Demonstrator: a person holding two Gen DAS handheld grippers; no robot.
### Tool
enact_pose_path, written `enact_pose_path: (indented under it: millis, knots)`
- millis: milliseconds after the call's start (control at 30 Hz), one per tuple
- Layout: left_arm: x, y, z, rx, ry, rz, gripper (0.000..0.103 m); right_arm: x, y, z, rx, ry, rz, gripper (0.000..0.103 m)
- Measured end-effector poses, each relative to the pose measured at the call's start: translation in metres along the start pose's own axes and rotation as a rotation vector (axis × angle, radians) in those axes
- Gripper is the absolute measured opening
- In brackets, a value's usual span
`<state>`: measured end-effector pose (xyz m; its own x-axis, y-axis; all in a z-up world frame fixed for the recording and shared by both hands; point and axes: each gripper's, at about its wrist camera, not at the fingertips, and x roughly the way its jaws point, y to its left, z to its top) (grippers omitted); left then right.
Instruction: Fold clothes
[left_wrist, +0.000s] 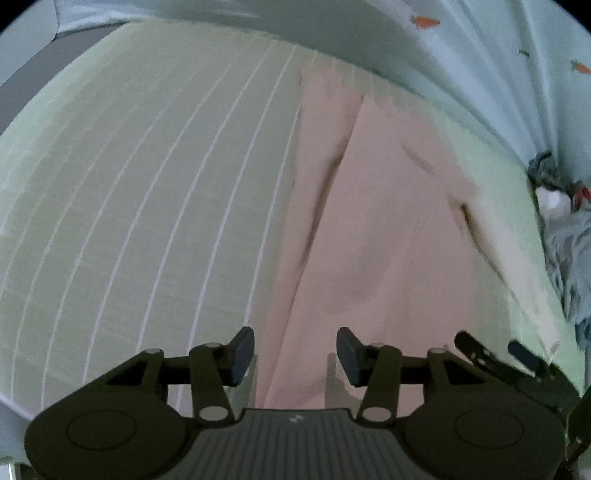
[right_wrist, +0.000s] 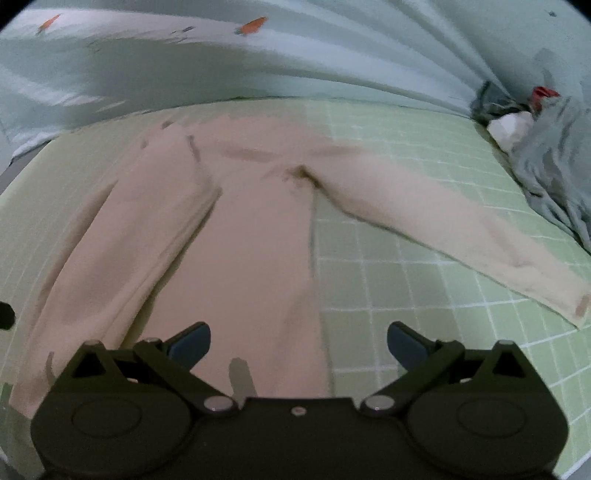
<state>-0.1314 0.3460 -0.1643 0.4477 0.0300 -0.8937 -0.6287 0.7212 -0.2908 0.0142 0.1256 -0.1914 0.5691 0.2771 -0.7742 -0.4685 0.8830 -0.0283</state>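
1. Pink garment (right_wrist: 258, 236) lies flat on the green checked sheet (right_wrist: 424, 295) of the bed, its body running away from me and one sleeve (right_wrist: 461, 236) stretched out to the right.
2. My right tongs (right_wrist: 298, 341) are spread wide and hold nothing; they hover over the near edge of the garment, at its right border.
3. My left tongs (left_wrist: 295, 356) are also spread, with nothing between the pads; they are above the left part of the same garment (left_wrist: 369, 240), near its edge.
4. From the left wrist view, the right tongs (left_wrist: 517, 354) show at the right side, just beside mine.
5. Behind the bed hangs a pale cloth with small orange carrots (right_wrist: 253, 25).
6. A crumpled grey cloth (right_wrist: 554, 166) lies at the far right of the bed, well apart from the garment body.
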Motion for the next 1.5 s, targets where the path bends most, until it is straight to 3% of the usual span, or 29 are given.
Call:
enact_pose_path:
  millis: [267, 400, 633, 767, 867, 933, 1033, 1233, 1300, 1400, 1500]
  knots:
    - [0.016, -0.017, 0.046, 0.01, -0.017, 0.0, 0.05, 0.03, -0.047, 0.026, 0.17, 0.029, -0.076, 0.103]
    - [0.047, -0.044, 0.079, 0.053, -0.013, 0.021, 0.051, 0.049, -0.076, 0.039, 0.233, 0.039, -0.123, 0.103]
    - [0.108, -0.069, 0.145, 0.084, -0.011, 0.069, 0.051, 0.082, -0.102, 0.072, 0.215, 0.01, -0.221, 0.103]
    - [0.143, -0.084, 0.176, 0.121, -0.05, 0.126, 0.051, 0.094, -0.114, 0.086, 0.178, -0.005, -0.27, 0.103]
    - [0.161, -0.092, 0.193, 0.144, -0.08, 0.16, 0.058, 0.104, -0.126, 0.088, 0.175, 0.016, -0.296, 0.103]
    - [0.17, -0.098, 0.201, 0.164, -0.103, 0.176, 0.067, 0.108, -0.135, 0.086, 0.19, 0.027, -0.303, 0.103]
    - [0.176, -0.105, 0.203, 0.201, -0.123, 0.208, 0.079, 0.109, -0.145, 0.083, 0.247, 0.019, -0.277, 0.103]
    - [0.174, -0.111, 0.201, 0.201, -0.13, 0.217, 0.081, 0.106, -0.15, 0.08, 0.256, 0.022, -0.27, 0.103]
    - [0.163, -0.114, 0.196, 0.224, -0.142, 0.213, 0.083, 0.102, -0.151, 0.078, 0.247, 0.021, -0.272, 0.103]
    - [0.139, -0.117, 0.181, 0.257, -0.172, 0.208, 0.097, 0.095, -0.16, 0.071, 0.254, 0.003, -0.288, 0.103]
    - [0.116, -0.118, 0.161, 0.265, -0.196, 0.206, 0.098, 0.086, -0.178, 0.06, 0.314, -0.006, -0.333, 0.103]
